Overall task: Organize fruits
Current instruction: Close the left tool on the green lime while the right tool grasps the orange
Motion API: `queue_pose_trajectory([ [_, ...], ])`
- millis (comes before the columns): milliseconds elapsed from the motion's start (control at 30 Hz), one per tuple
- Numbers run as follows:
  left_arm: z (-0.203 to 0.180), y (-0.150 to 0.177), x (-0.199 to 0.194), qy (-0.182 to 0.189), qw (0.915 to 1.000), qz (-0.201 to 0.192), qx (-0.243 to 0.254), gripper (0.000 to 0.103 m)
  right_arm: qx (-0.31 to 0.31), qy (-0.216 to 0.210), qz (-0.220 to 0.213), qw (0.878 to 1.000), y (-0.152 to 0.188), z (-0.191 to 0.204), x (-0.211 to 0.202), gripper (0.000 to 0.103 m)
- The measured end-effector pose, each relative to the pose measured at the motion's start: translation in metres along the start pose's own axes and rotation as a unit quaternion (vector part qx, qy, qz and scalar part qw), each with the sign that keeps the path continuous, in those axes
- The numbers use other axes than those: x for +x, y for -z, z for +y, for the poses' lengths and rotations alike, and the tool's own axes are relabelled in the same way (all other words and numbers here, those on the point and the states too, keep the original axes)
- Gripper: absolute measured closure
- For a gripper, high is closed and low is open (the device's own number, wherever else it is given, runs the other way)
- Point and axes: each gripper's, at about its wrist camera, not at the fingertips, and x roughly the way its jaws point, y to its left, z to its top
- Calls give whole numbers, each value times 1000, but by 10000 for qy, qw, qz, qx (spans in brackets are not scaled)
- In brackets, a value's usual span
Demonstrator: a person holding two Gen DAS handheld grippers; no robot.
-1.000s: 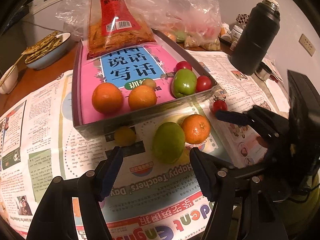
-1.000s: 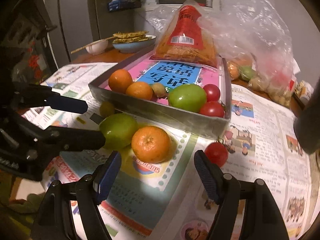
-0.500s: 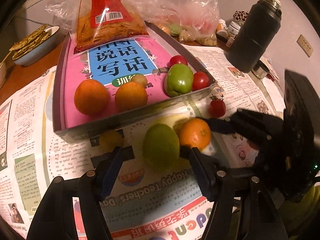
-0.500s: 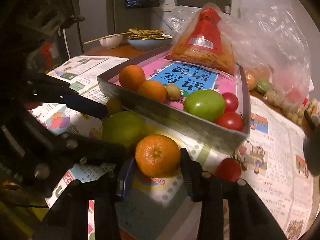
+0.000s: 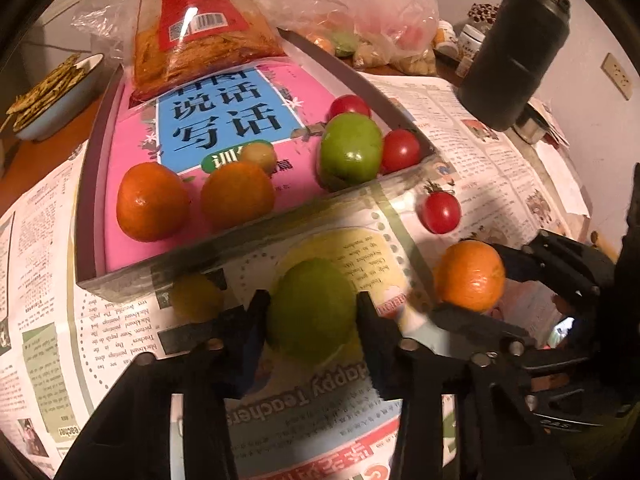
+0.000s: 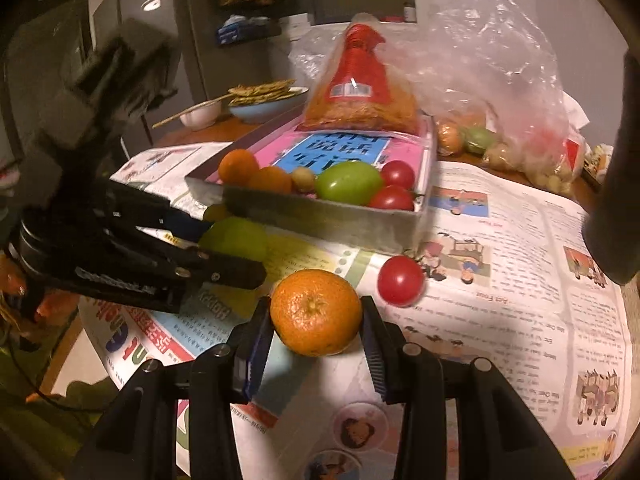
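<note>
Pinching a smooth round green fruit on printed newspaper, left gripper just closing, pads at either flank. Clamped on a dimpled orange mandarin, stem end facing camera, right gripper. Nearby, glossy red cherry tomato; beyond, shallow grey cardboard tray holding more fruit.

three oranges, two green fruits (four tomatoes)
</note>
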Motion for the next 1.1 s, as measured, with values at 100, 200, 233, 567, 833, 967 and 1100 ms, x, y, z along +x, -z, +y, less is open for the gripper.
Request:
queue_pose_trajectory([
  [100, 3, -1, 0, 67, 10000, -31, -63, 61, 134, -3, -54, 9999, -1, -3, -3, 60],
  [200, 3, 0, -1, 110, 9999, -33, -116, 61, 222, 6, -99, 9997, -2, -6, -5, 60],
  [233, 4, 1, -3, 129, 9998, -52, -114, 61, 260, 2, -109, 9996, -2, -7, -6, 60],
  [567, 13, -2, -39, 11, 9987, -457, -217, 61, 457, -18, -196, 9988, -7, -9, -11, 60],
  [833, 26, -8, -59, -102, 9970, -674, -367, 61, 494, -129, -318, 9982, -21, -5, -14, 60],
  [967, 27, -11, -65, -76, 9964, -788, -316, 61, 469, -94, -366, 9982, -31, -1, -13, 60],
  [1100, 25, -15, -69, -88, 9961, -841, -258, 61, 459, -16, -463, 9979, -41, -1, -15, 60],
])
